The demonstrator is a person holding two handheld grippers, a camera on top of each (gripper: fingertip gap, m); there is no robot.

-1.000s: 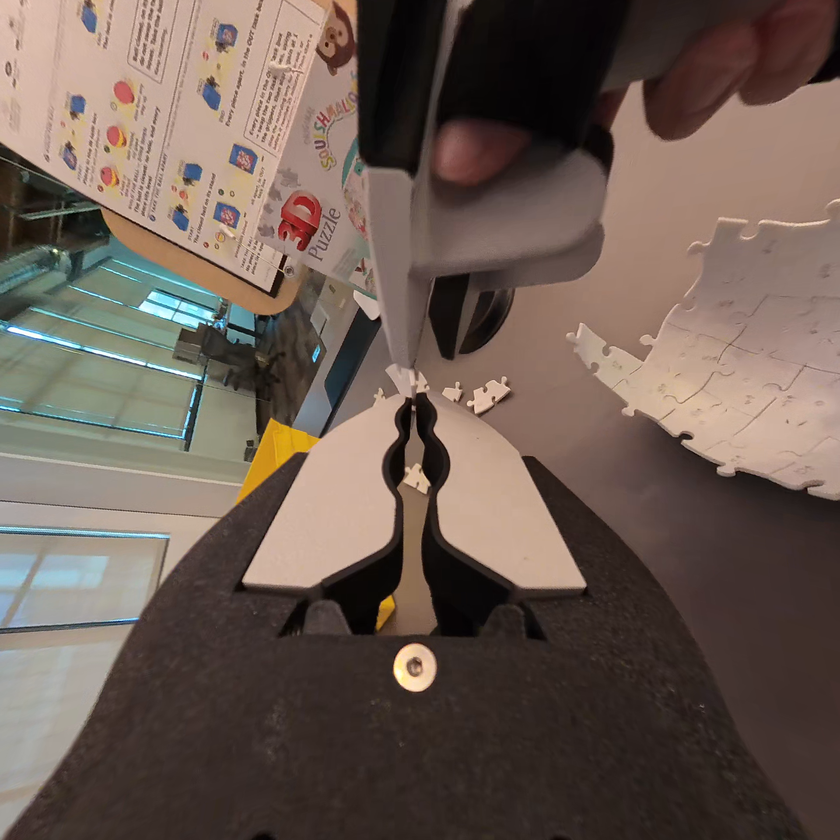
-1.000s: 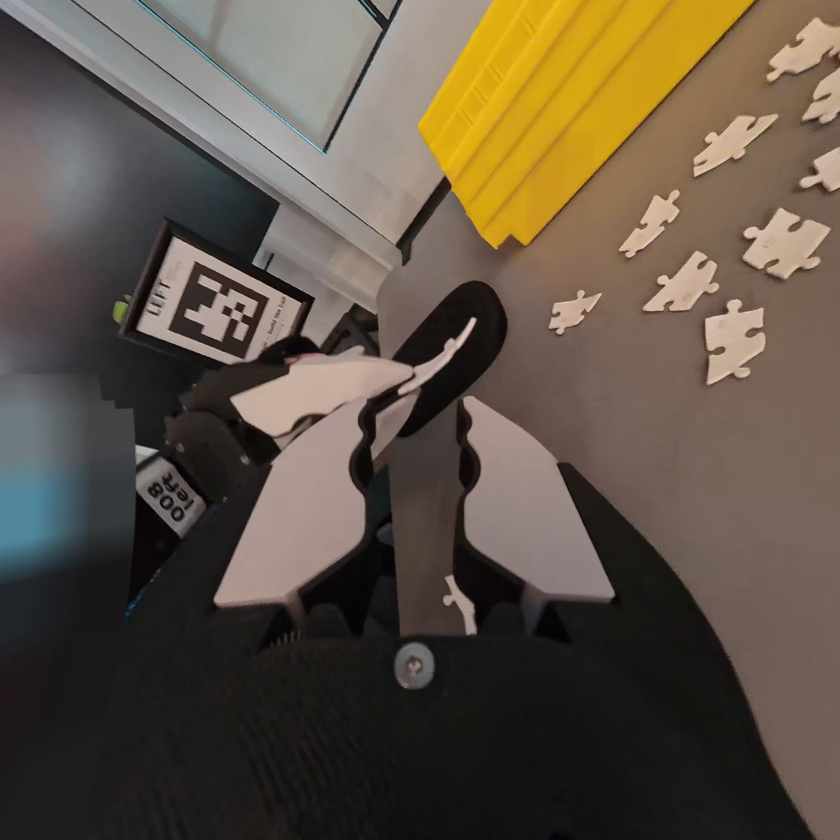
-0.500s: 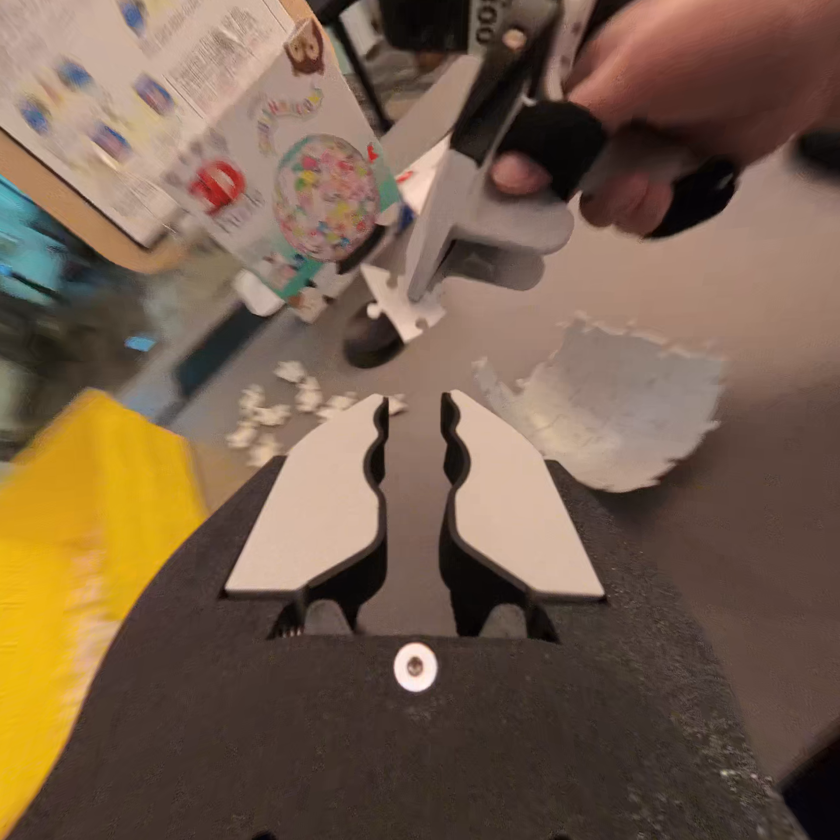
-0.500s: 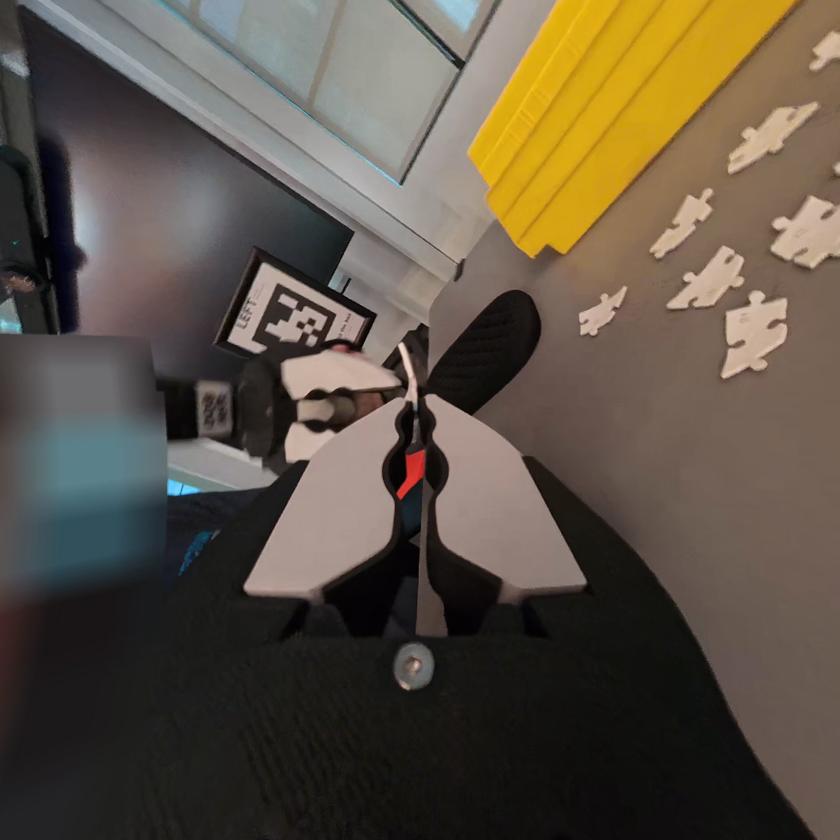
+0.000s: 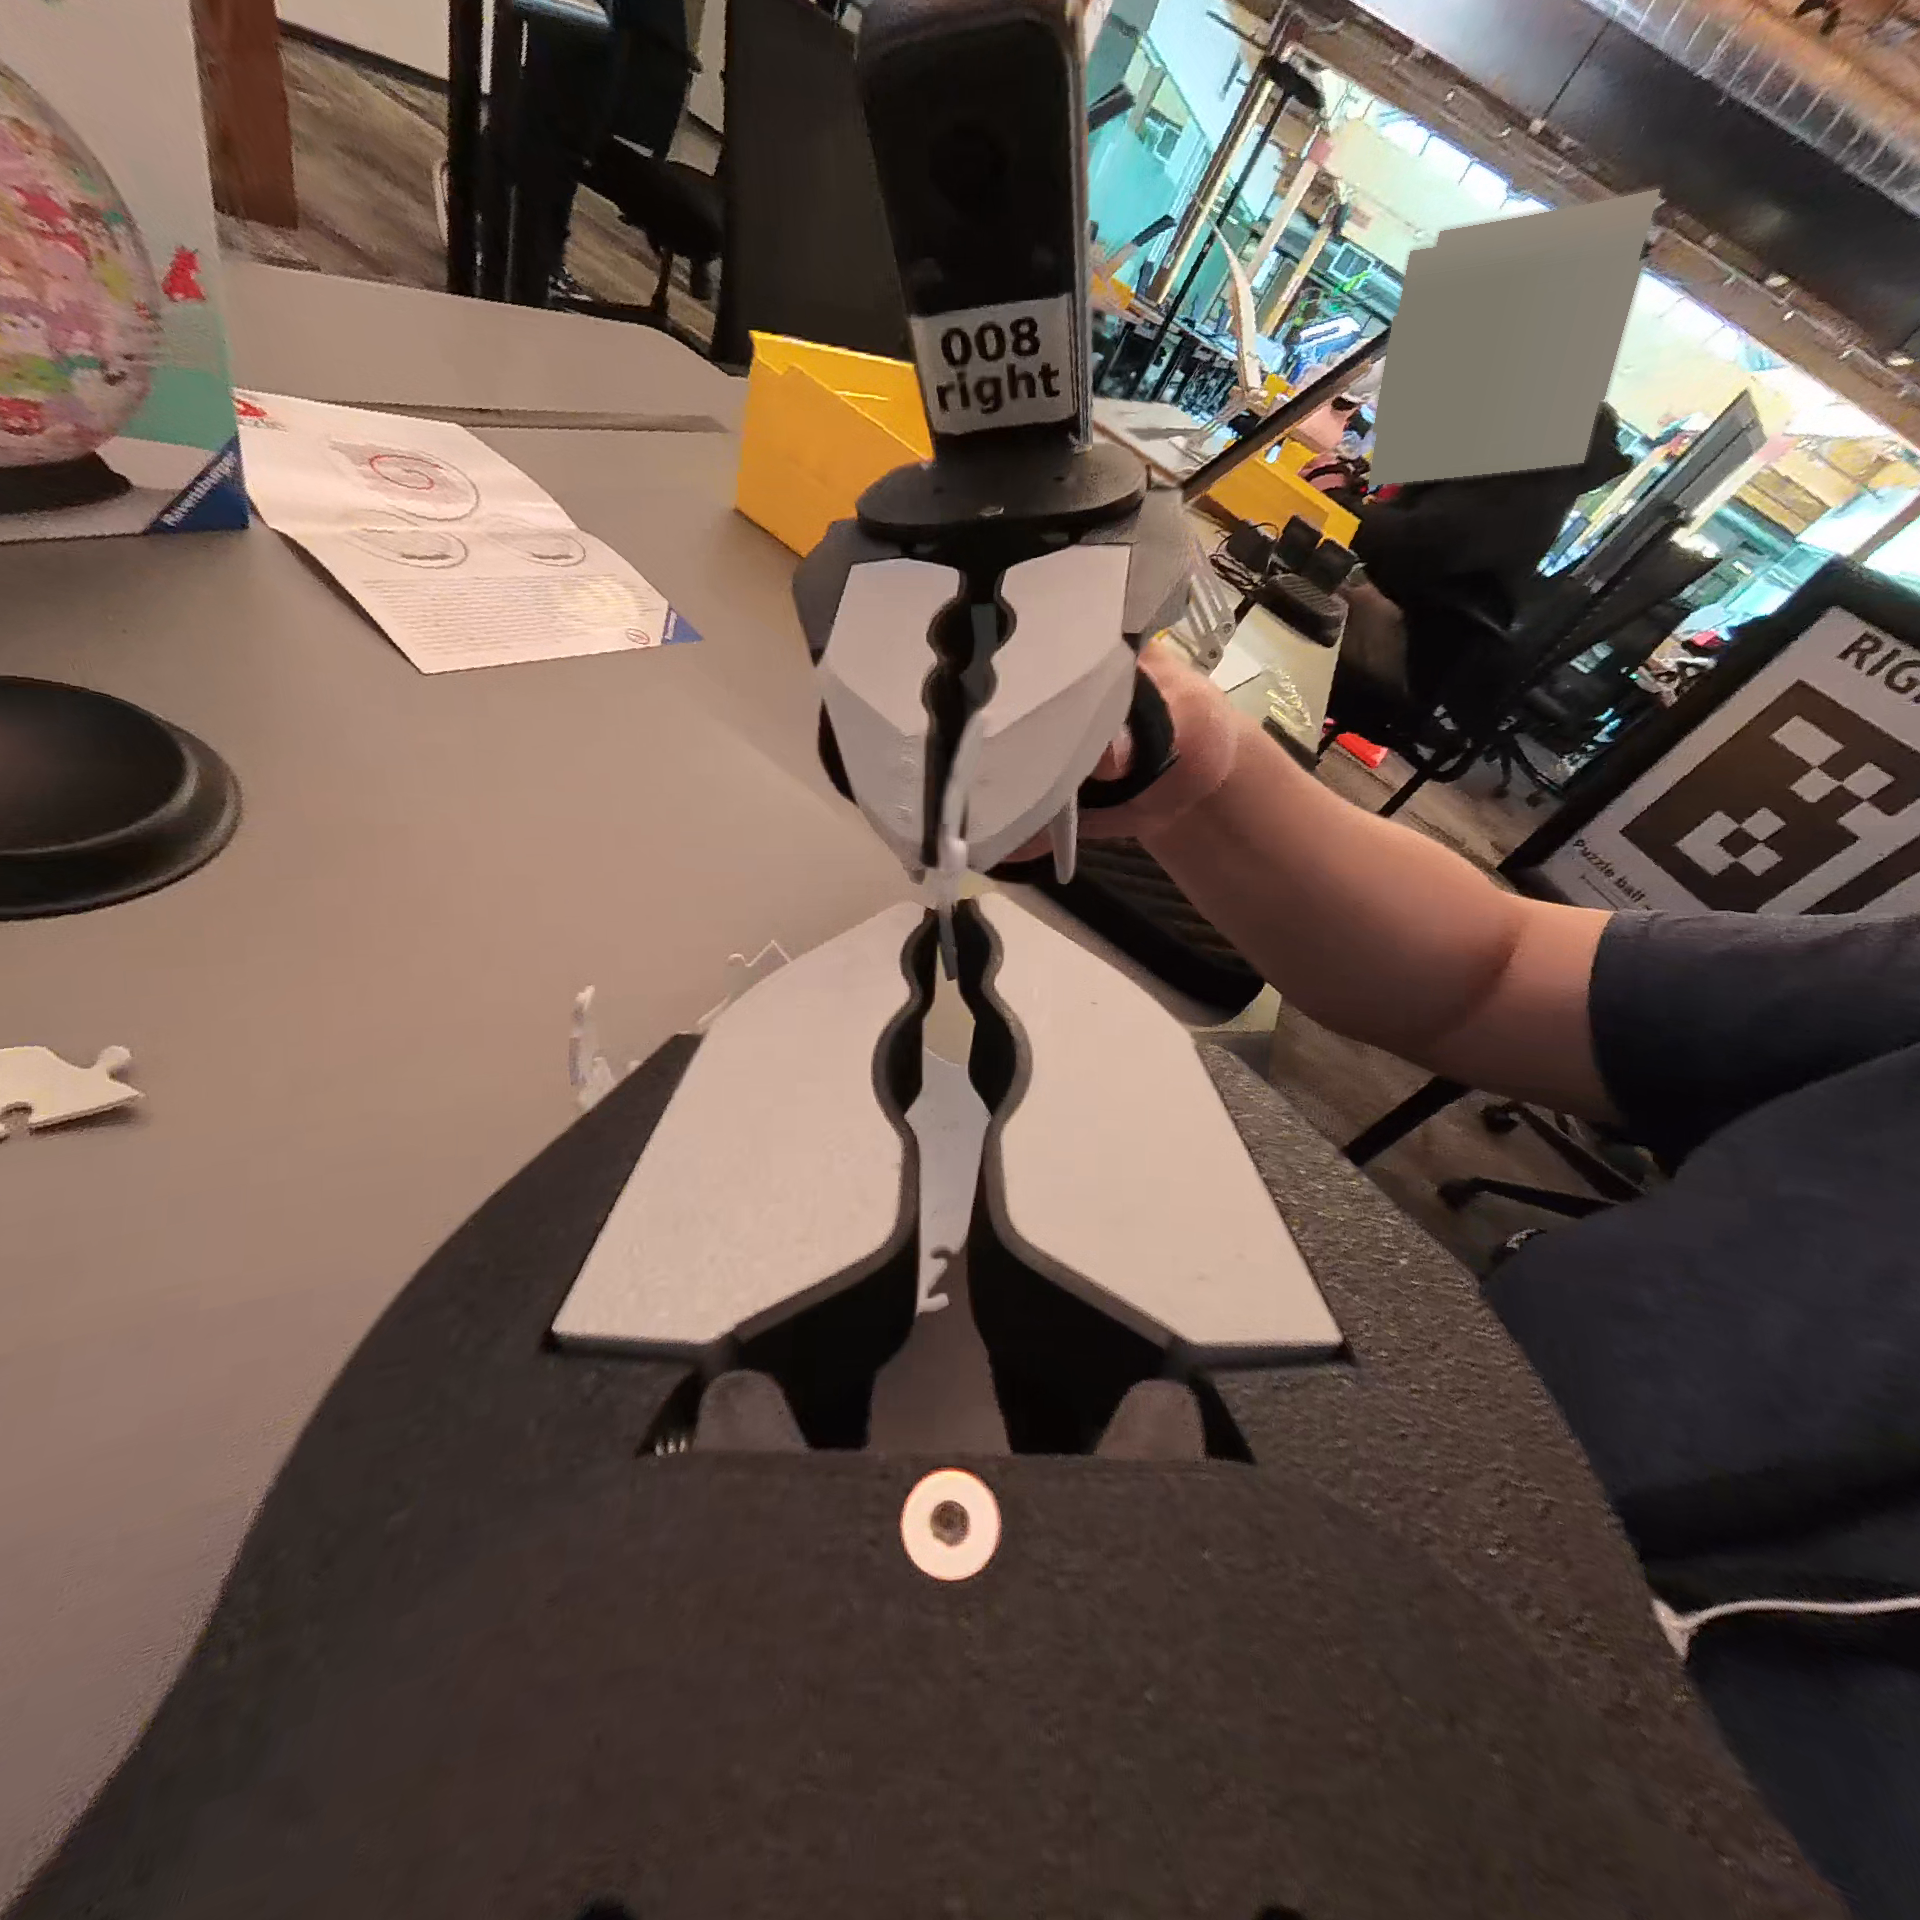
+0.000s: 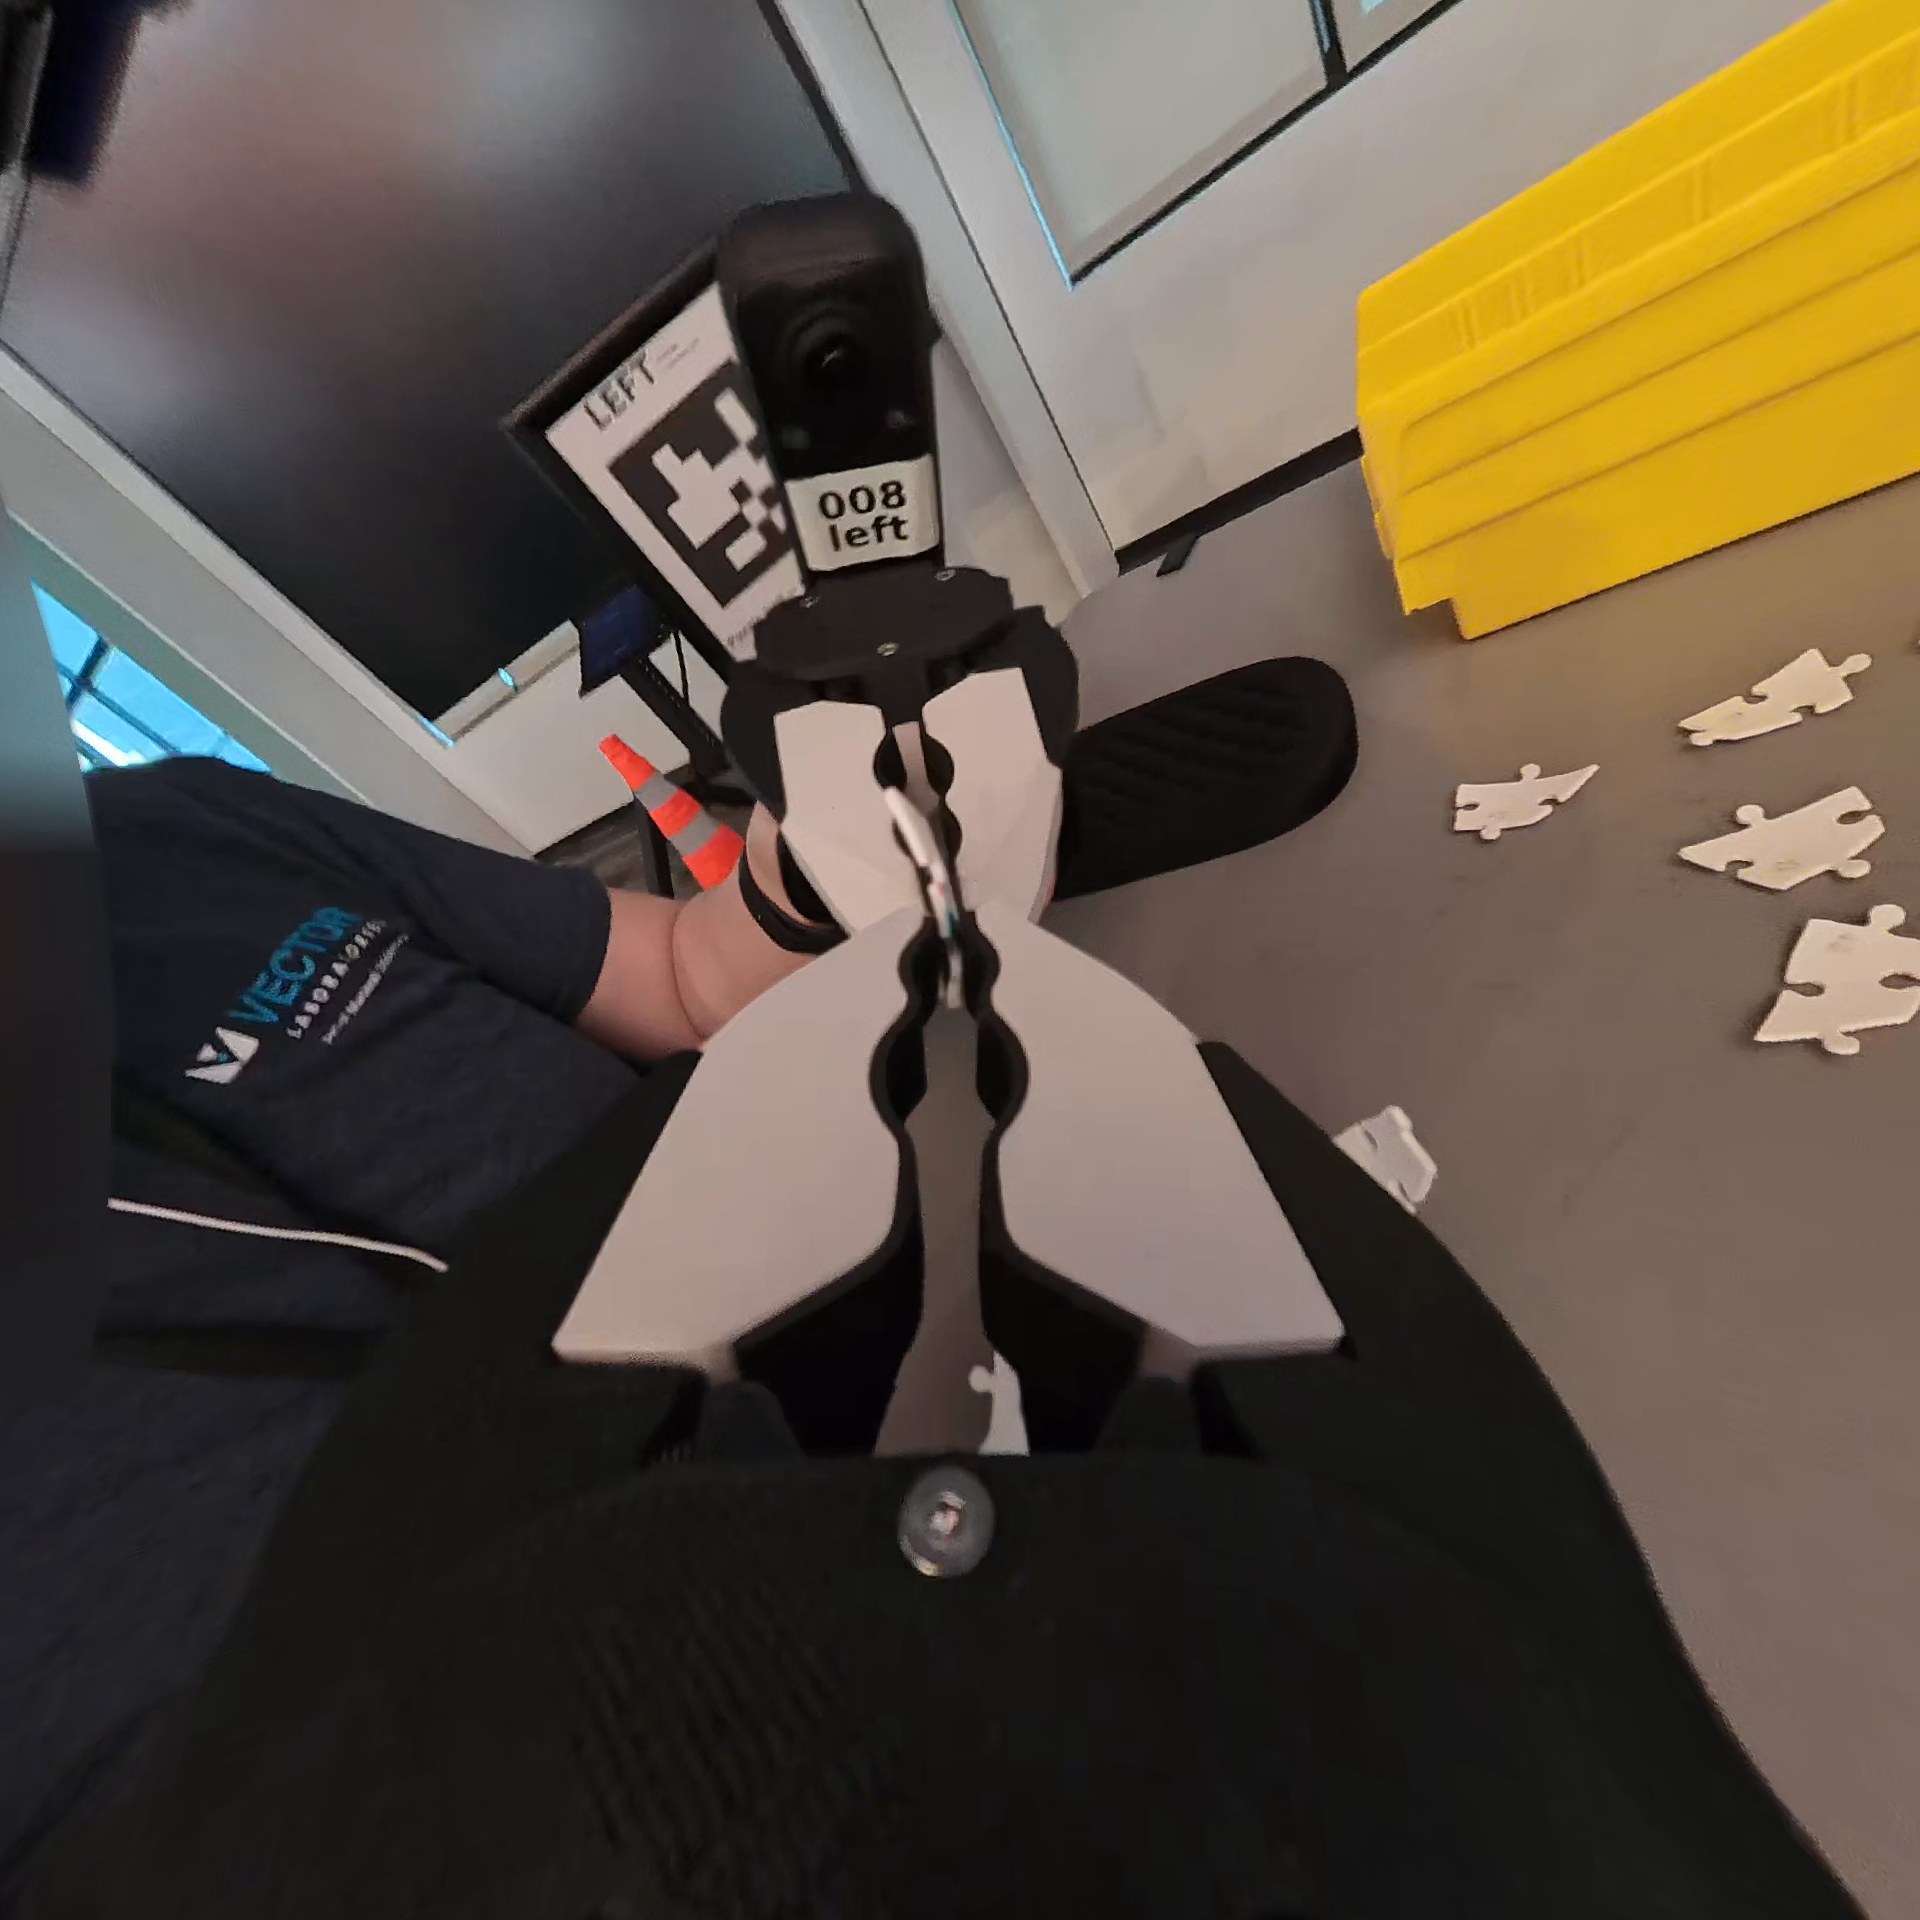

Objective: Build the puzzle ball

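My left gripper (image 5: 948,928) and my right gripper (image 6: 948,928) meet tip to tip above the grey table (image 5: 436,852), both shut. A thin white puzzle piece (image 5: 958,800) stands edge-on in the right gripper's jaws and reaches into the left's tips. In the right wrist view the piece (image 6: 925,847) runs from the left gripper (image 6: 940,896) into my own tips. I cannot tell whether it is one piece or two joined. The right gripper (image 5: 948,875) faces the left wrist camera.
Loose white pieces (image 6: 1782,844) lie on the table near a yellow bin (image 6: 1642,395). The puzzle box (image 5: 94,312), a leaflet (image 5: 468,540), a black round stand (image 5: 94,790) and one loose piece (image 5: 62,1086) lie to the left. A person's arm (image 5: 1351,914) crosses at right. My left and right fingertips are right by each other. The loose piece (image 5: 62,1086) is about equally far from each gripper, around 20 cm. The right camera catches it too, in the right wrist view (image 6: 1832,1015).
The left gripper was open half a second ago and is now shut. Both grippers have swung round to face each other tip to tip, with the piece between them.
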